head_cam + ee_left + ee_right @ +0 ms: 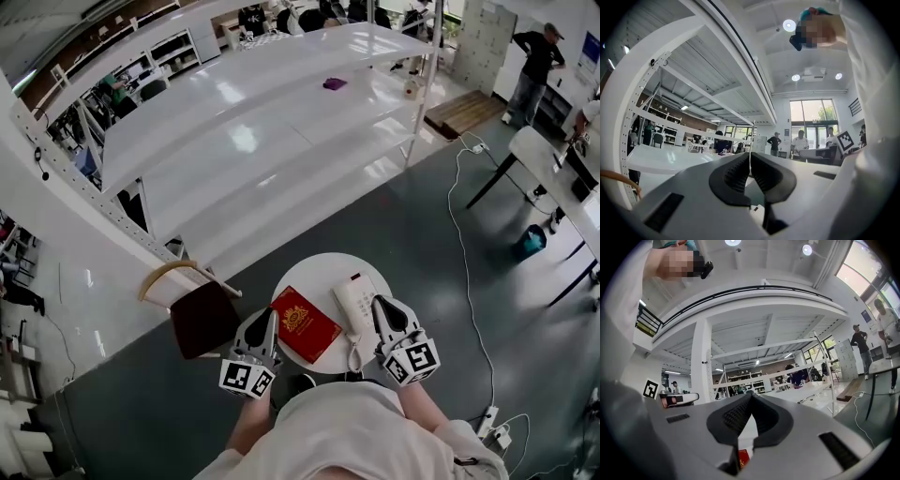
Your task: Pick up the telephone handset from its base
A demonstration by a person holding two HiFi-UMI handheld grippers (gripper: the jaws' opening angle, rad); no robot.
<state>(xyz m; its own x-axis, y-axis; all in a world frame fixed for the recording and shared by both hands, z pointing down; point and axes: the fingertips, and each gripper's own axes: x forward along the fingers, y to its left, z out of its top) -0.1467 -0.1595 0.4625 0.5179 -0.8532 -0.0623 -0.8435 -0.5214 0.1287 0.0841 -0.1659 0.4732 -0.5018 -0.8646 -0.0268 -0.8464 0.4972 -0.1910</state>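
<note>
your left claw [270,321]: closed, empty, beside red book [304,323]. your right claw [382,305]: closed, empty, beside white phone [354,302]. both items on round tabletop [314,270].

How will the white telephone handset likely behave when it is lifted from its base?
The handset looks like rigid, smooth plastic, so it probably stays stiff but may slip in a loose grip. Its coiled cord will likely stretch and tug back as it rises.

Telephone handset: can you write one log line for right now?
handset: on round table, not held | left tool: shut, empty | right tool: shut, empty, beside handset
</note>
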